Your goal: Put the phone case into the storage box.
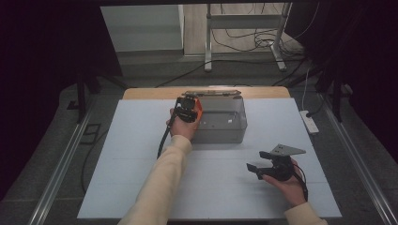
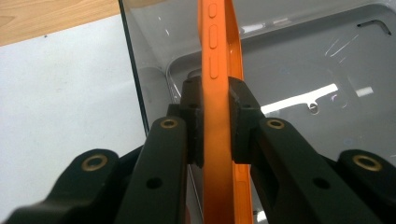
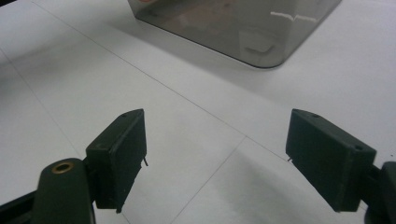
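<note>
Orange plastic marks the thing in hand: a slim orange phone case, held edgewise and clamped between the two black jaws of the left gripper, whose pads press on both of its flat sides. Along the case's narrow edge, the left gripper view shows a row of raised button shapes. In the high view the left gripper sits at the near left corner of a clear grey plastic box, with the case showing as a strip of orange at the gripper's right side, over the box's left end. Seen along the jaws, the case hangs over the box's open interior, with the box's left wall just to its left and the smooth floor of the box beyond; whether the case touches the box I cannot tell. The box stands on a white sheet that covers most of the wooden table, toward the far middle of the sheet. Farther right and nearer, well apart from the box, the right gripper is held low over the sheet in the person's right hand, pointing left, its jaws spread wide with nothing between them. Its own view shows the two pads apart above bare white sheet, with the near corner of the box farther off.
</note>
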